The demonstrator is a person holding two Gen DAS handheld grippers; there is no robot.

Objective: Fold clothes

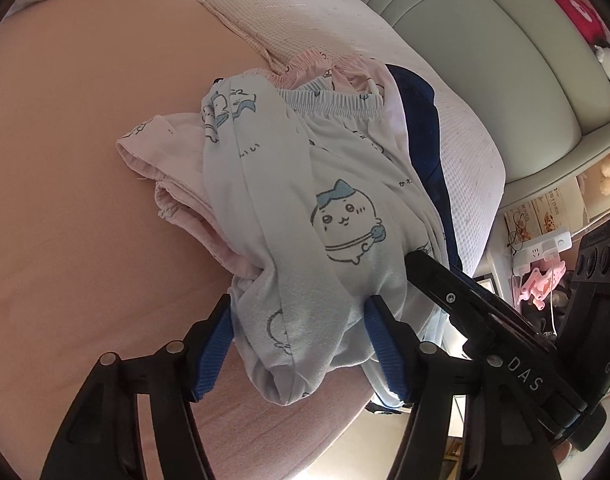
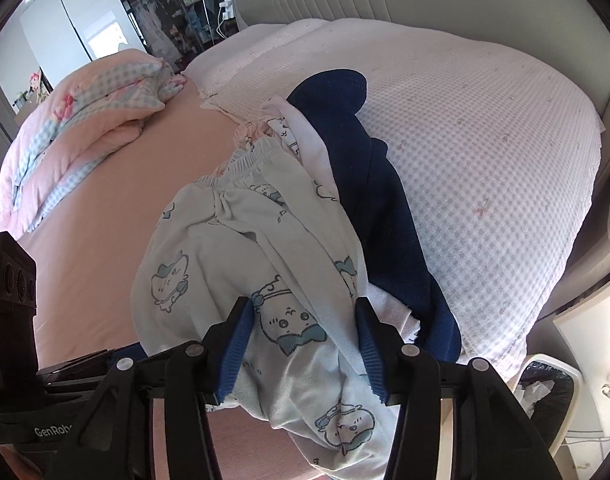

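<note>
While both sets of tongs, left tongs and right tongs, sit about half open, we've got each pinching the bunched pale blue cartoon-print shorts, soft knit with a gathered elastic waistband, lying on the pink bed over the navy garment.

Pale-blue cartoon-print pants are lying bunched atop pink clothes, navy garment at three o'clock.
</note>
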